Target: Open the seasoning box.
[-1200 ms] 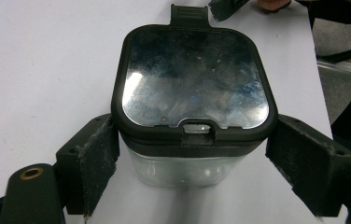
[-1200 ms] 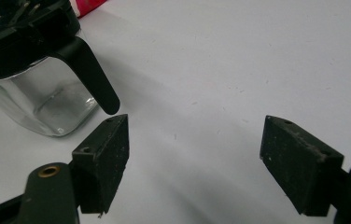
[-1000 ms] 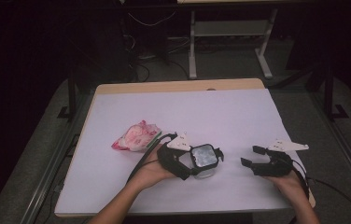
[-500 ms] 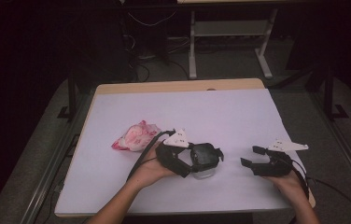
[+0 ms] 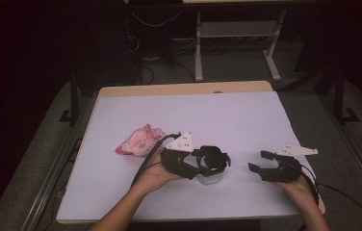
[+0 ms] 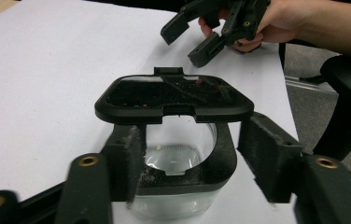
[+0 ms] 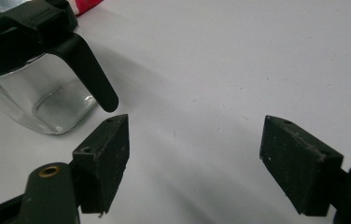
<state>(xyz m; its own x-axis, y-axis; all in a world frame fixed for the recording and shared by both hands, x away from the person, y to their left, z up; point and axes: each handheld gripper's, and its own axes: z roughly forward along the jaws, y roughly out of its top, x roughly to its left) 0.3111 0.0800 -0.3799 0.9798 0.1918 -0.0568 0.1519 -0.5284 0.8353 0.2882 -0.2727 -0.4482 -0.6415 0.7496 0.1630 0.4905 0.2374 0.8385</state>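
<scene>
Your left gripper (image 5: pixel 207 163) sits around the glass jar (image 6: pixel 178 172), one jaw on each side. In the left gripper view the left-hand jaw lies against the jar's black collar, while a narrow gap shows between the collar and the other jaw; whether the grip is firm, you cannot tell. The jar's black hinged lid (image 6: pixel 173 98) stands raised above the open mouth. The jar rests on the white sheet (image 5: pixel 227 115), near the table's front edge (image 5: pixel 169 222).

Your right gripper (image 5: pixel 262 163) is to the right of the jar and apart from it, jaws spread wide and holding nothing. In the right gripper view its fingertips (image 7: pixel 106 158) hover over bare sheet, with the jar's black handle (image 7: pixel 89 74) just beyond the nearer jaw.

A crumpled pink-and-white wrapper (image 5: pixel 139 140) lies to the left of the jar, behind your left hand (image 5: pixel 156 174). Behind the jar, the sheet is bare up to the table's far edge.
</scene>
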